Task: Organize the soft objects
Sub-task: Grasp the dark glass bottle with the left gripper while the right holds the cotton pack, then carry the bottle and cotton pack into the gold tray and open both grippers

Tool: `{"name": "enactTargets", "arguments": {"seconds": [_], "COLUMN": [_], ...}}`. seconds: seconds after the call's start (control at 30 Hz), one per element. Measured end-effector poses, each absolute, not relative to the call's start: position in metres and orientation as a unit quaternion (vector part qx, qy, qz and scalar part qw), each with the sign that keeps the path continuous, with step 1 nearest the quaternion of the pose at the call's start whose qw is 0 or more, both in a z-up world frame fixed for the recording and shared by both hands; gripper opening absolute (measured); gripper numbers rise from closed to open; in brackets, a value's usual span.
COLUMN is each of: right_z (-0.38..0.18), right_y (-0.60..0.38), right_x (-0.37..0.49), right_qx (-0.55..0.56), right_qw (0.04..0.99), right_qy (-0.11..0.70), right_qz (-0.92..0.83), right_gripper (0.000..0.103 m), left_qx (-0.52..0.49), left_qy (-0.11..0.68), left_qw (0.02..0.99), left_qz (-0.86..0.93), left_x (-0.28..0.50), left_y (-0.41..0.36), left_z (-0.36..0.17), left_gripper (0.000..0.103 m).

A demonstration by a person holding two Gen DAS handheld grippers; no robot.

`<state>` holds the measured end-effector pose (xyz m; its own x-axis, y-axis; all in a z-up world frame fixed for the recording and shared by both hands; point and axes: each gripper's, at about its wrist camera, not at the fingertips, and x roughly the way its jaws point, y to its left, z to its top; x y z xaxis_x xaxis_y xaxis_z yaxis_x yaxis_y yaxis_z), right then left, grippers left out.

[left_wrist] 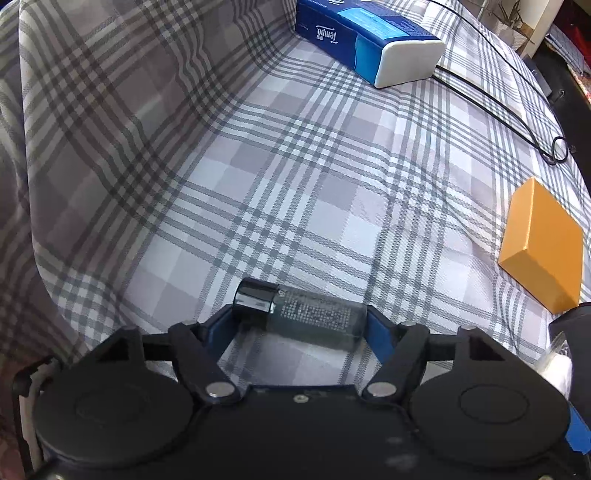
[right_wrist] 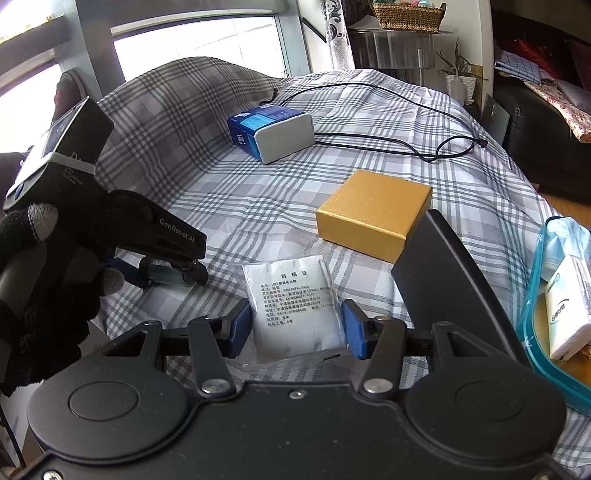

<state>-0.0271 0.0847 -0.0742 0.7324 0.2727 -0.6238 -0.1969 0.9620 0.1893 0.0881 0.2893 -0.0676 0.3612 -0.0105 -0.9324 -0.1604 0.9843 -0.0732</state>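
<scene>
Left gripper [left_wrist: 301,321] is seen clenched end to end on a small clear bottle [left_wrist: 314,317] with black cap, lying on the plaid sheet [left_wrist: 295,177]. Right gripper [right_wrist: 295,326] is clamped on a white cotton pad packet [right_wrist: 295,306]. Gold box [right_wrist: 373,218] is noted at one o'clock of the packet, tissue pack [right_wrist: 273,131] at twelve.

A home bedroom: a bed with a checked sheet [right_wrist: 369,110], a window [right_wrist: 207,48] behind it, a wicker basket [right_wrist: 408,14] beyond it.
</scene>
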Motion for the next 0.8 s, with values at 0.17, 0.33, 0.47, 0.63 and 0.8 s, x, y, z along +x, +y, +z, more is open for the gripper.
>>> {"name": "enactTargets", "arguments": {"seconds": [0.17,0.33,0.47,0.63,0.8], "right_z": [-0.073,-0.060,-0.044,-0.021,0.005], "right_y": [0.083,0.074,0.056,0.012,-0.050], "right_x": [-0.035,-0.046,-0.061,-0.080,-0.095], "right_qx": [0.054,0.069,0.102,0.149,0.202], "right_qw": [0.930,0.934,0.935,0.937,0.935], "right_qy": [0.339,0.331,0.323,0.312,0.287], "right_qz": [0.130,0.119,0.103,0.038,-0.045], "right_gripper": [0.051,0.051,0.051,0.051,0.051], "left_qx": [-0.102,-0.091,-0.077,-0.050,-0.020], "left_qy": [0.563,0.558,0.540,0.517,0.503], "left_qw": [0.819,0.824,0.838,0.853,0.857], "left_qz": [0.032,0.019,-0.002,-0.046,-0.110], "left_x": [0.074,0.059,0.047,0.037,0.027], "left_y": [0.290,0.279,0.261,0.223,0.162], "left_z": [-0.056,-0.031,-0.004,0.029,0.053], "left_gripper": [0.070,0.070,0.070,0.070,0.070]}}
